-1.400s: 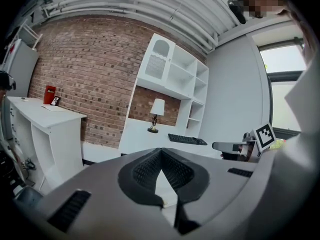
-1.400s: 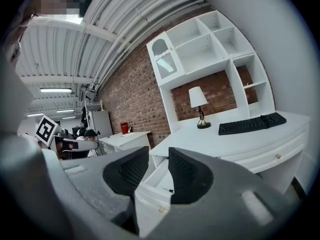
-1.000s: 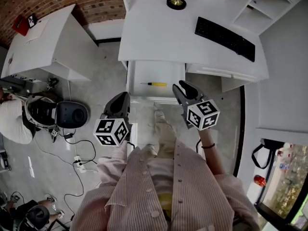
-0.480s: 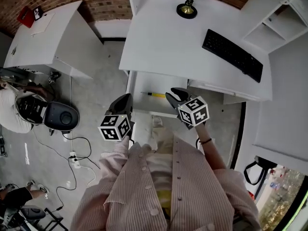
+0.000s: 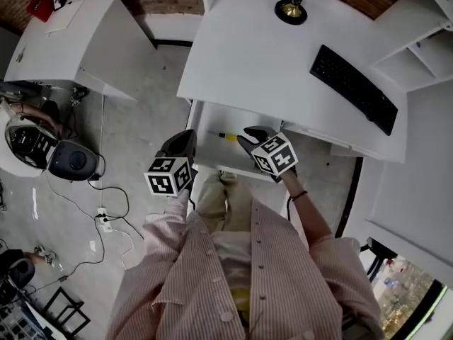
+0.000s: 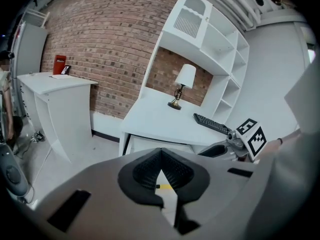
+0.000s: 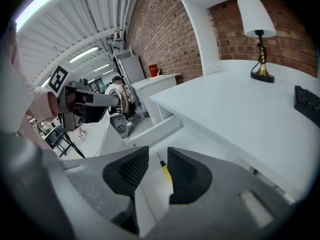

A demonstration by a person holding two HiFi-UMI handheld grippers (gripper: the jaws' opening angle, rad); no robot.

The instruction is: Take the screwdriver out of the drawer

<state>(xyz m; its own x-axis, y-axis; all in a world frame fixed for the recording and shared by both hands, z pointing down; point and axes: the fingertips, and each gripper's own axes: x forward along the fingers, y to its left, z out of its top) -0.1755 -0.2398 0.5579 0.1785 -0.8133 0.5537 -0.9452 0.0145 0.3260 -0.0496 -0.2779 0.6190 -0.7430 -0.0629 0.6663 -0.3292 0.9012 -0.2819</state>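
Step in hand, as I judge it: closing in on the tool for the pick.

- Slim yellow-handled screwdriver (image 5: pixel 228 137) is lying flat in the open white desk drawer (image 5: pixel 212 152), towards its back edge.
- Right grey two-jaw gripper (image 5: pixel 249 133) is hovering over the drawer, the screwdriver just at its 9 o'clock. Jaws are standing apart with a narrow gap. In the right gripper view the yellow handle is showing through that gap, not pinched.
- Left grey two-jaw gripper (image 5: pixel 185 139) is waiting at the drawer's 9 o'clock corner, tips pressed together, holding nothing.

To do it well: lower the right jaws astride the handle, square to its length, close on the thick yellow part, then lift straight up clear of the drawer front.

Count: one screwdriver, one open drawer, two grippers, one black keyboard (image 5: pixel 354 91), one brass-footed lamp (image 5: pixel 291 9).
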